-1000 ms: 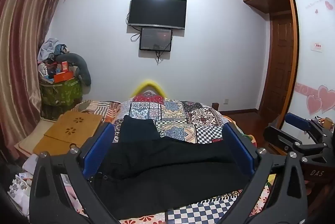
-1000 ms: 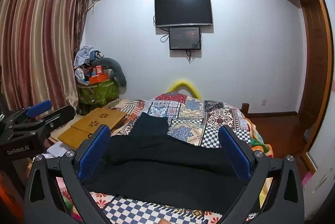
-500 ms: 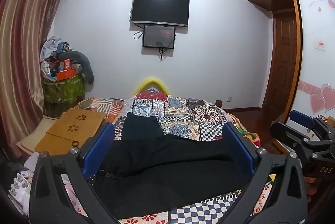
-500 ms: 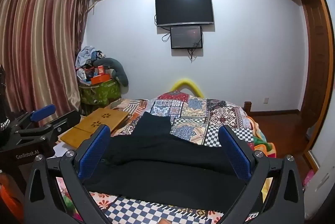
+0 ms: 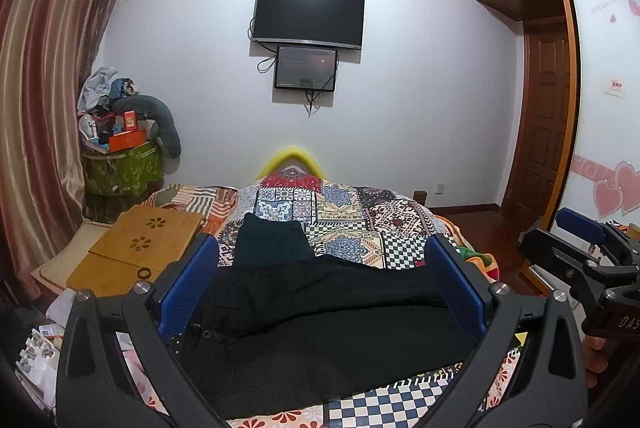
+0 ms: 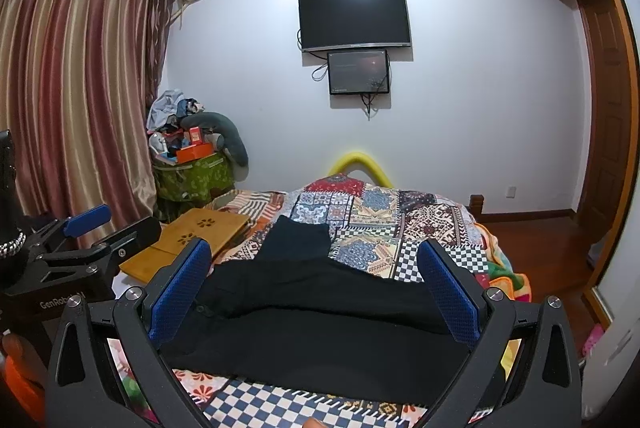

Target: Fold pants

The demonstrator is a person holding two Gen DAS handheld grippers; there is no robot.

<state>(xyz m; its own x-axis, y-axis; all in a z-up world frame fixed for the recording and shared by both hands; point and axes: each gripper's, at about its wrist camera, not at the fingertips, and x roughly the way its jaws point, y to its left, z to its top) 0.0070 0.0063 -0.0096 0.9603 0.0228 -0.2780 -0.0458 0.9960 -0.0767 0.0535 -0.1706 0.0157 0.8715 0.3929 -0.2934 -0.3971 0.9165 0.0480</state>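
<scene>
Black pants (image 5: 320, 324) lie spread across the near part of a bed with a patchwork quilt (image 5: 352, 216); one leg lies crosswise and a dark folded part (image 5: 272, 244) points toward the far end. They also show in the right wrist view (image 6: 320, 316). My left gripper (image 5: 320, 284) is open and empty, held above the pants. My right gripper (image 6: 316, 288) is open and empty, also above the pants. Each gripper shows at the edge of the other's view: the right one (image 5: 584, 260) and the left one (image 6: 80, 248).
A wooden lap desk (image 5: 140, 244) lies at the bed's left side. A green bin piled with clutter (image 5: 120, 163) stands by the curtain (image 5: 36, 107). A TV (image 5: 310, 15) hangs on the far wall. A wardrobe and door (image 5: 548, 115) are at the right.
Both grippers have tilted slightly downward and shifted a little; the room appears lower in view. The pants have not moved. Both grippers stay open.
</scene>
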